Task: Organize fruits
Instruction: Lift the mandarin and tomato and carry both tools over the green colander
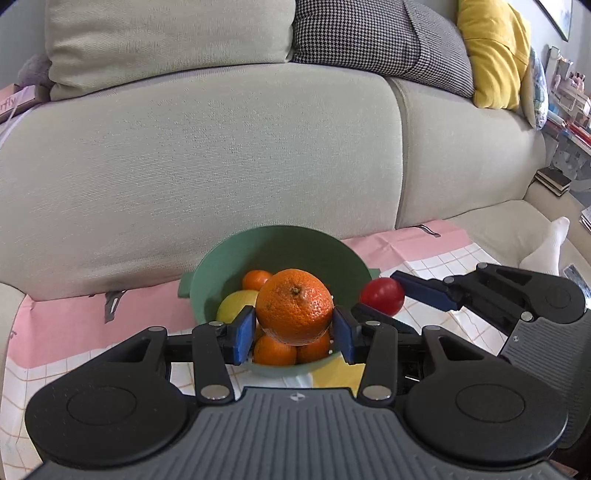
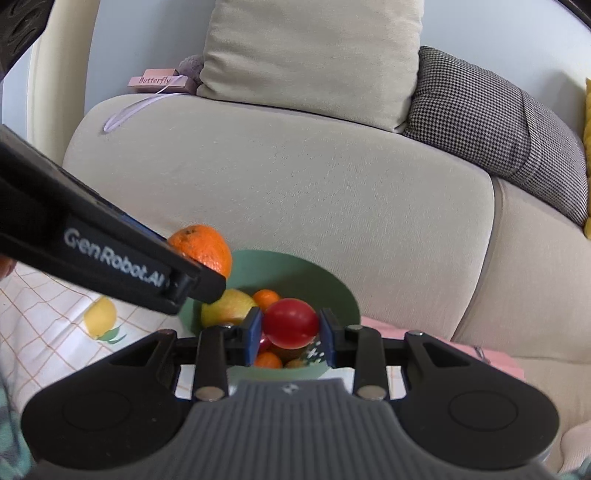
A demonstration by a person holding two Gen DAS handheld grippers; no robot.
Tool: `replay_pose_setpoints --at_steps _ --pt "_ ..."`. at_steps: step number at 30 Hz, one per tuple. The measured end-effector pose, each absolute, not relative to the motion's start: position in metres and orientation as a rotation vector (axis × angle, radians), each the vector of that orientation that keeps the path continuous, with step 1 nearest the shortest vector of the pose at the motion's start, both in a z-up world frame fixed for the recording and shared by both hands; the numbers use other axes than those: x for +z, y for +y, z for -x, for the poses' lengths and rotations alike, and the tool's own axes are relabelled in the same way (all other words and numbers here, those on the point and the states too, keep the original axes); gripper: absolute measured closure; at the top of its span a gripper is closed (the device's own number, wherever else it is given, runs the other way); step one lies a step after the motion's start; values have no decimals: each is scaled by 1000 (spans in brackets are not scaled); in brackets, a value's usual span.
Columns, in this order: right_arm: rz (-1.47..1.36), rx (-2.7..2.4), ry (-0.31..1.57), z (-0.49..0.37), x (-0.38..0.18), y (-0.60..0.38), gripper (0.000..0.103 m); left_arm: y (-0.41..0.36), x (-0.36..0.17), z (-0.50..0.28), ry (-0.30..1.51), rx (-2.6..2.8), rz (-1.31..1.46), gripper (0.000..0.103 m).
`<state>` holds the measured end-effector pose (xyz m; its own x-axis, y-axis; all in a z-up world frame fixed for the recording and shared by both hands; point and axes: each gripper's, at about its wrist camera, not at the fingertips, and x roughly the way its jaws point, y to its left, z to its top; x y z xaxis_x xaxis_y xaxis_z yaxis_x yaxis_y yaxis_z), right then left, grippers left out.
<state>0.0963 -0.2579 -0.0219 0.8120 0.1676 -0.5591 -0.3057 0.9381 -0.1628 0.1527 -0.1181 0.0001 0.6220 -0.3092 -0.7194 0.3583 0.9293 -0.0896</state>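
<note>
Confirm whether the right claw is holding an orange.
No: the right claw is shut on a red tomato; the left claw holds the orange.

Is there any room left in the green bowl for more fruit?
The back of the green bowl, under its far rim, is bare. The front is crowded with small oranges and a yellow fruit. The checked cloth beside it has space.

A pale beige sofa [image 1: 221, 147] fills the frame. Beige [image 1: 166, 37], houndstooth [image 1: 376, 40] and yellow [image 1: 491, 51] cushions lean along its back, upper frame. A pale wall [image 2: 498, 29] shows behind.
</note>
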Motion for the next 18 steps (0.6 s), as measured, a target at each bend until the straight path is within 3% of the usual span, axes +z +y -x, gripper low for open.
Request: replay_pose_setpoints --at_steps 18 --pt "354 283 692 -182 -45 -271 73 -132 -40 -218 940 -416 -17 52"
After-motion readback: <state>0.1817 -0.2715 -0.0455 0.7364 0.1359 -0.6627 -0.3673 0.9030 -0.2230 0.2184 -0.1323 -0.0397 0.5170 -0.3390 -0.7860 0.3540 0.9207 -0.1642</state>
